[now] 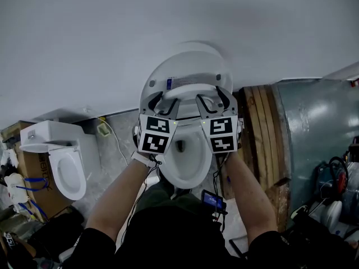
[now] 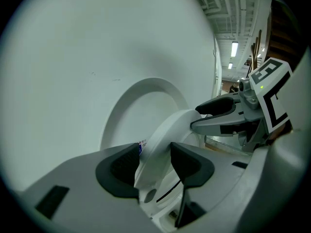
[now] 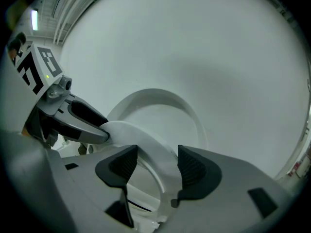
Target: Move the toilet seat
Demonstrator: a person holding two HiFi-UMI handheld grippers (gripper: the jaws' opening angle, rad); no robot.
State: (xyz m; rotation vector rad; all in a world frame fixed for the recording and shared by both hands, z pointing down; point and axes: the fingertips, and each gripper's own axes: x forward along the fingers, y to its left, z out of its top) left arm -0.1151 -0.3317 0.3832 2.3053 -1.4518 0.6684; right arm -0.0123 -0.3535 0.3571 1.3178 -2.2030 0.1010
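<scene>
Evenness is called for: the white oval plastic toilet seat [image 2: 170, 127], half raised before the upright white lid [image 1: 185, 66], is clamped at opposite rims by the left gripper [image 2: 154, 166] and right gripper [image 3: 156, 165], and should be swung without twisting.

The right gripper [image 3: 156, 166] has its 2 dark pads [image 3: 119, 166] closed on the rim of the white seat [image 3: 146, 142], which is tilted up. Behind it the lid [image 3: 158, 95] stands upright before a pale wall [image 3: 204, 42]. At left, the left gripper [image 3: 99, 126] meets the seat's far edge.
</scene>
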